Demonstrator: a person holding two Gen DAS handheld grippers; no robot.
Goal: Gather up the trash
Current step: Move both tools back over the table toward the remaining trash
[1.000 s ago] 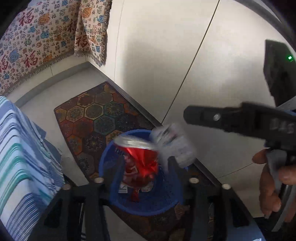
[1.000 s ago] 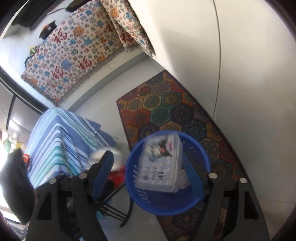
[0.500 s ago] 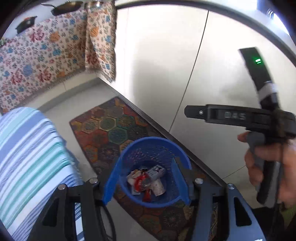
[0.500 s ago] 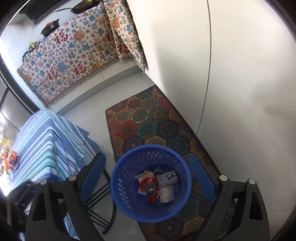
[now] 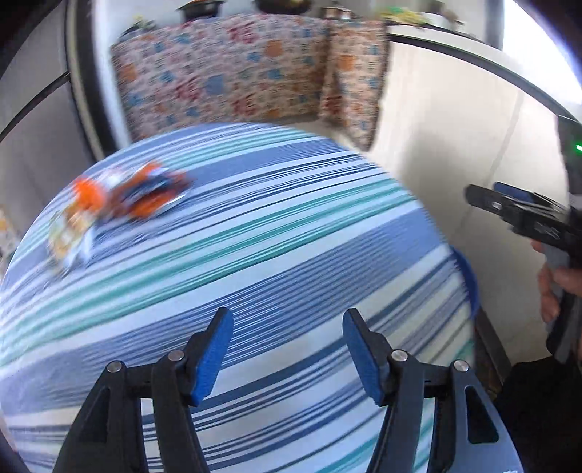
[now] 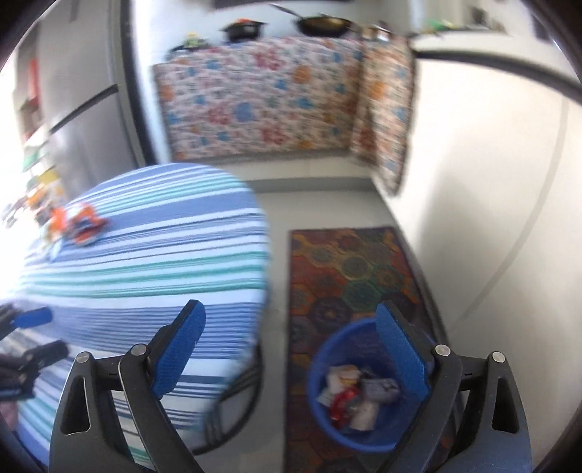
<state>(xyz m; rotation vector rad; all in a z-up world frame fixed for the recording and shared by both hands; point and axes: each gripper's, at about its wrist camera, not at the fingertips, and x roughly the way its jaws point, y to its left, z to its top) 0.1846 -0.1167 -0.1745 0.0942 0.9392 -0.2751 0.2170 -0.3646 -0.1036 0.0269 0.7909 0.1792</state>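
Hovering over striped table (image 5: 291,236), both grippers empty.
Left gripper (image 5: 287,349) and right gripper (image 6: 291,349) jaws apart, just widened; blue bin (image 6: 320,411) holding trash (image 6: 358,396) at right.

Location: a home kitchen and dining area. Evidence: a frying pan (image 6: 322,23) and a black pot (image 6: 243,29) stand on a counter draped with patterned cloth (image 6: 258,98); a round table with striped tablecloth (image 5: 254,236); a hexagon-patterned rug (image 6: 349,269) on the tiled floor.
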